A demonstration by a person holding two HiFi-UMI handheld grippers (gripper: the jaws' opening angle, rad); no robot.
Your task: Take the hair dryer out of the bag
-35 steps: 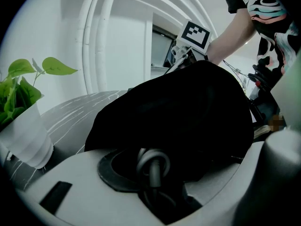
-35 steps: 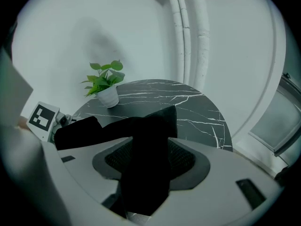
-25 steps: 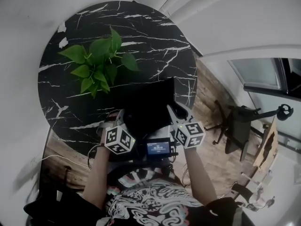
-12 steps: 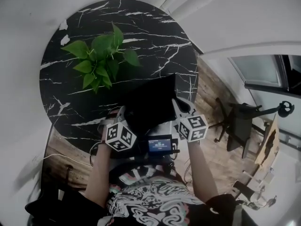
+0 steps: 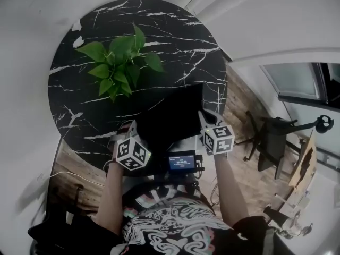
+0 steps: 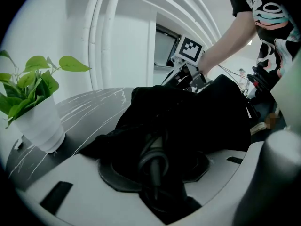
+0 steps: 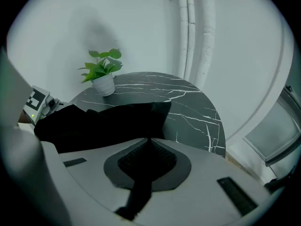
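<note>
– while both tools sit at the bag (image 5: pixel 170 118), is the hair dryer out yet?
– no, i judge it is inside; no body or nozzle shows anywhere. the bag lies slumped on the near edge of the round worktop (image 5: pixel 79 105), between the tools. only a grey cord (image 6: pixel 151 157), smooth and rubbery, loops out of the dark opening.
– what do the tools hold?
– the left tool (image 6: pixel 157 182) is clamped, jaws part-way apart, on that cord loop and the folds around it. the right tool (image 7: pixel 149 145) is pinched tight on a thin flap of the bag's edge.
– so what is left?
– nearly all: spreading the mouth and drawing the dryer clear.
– and the materials?
– soft, matt black cloth, limp and creased; glossy black stone with white veins; a leafy plant (image 5: pixel 119 62) in a frosted white pot (image 6: pixel 37 126), well apart.
</note>
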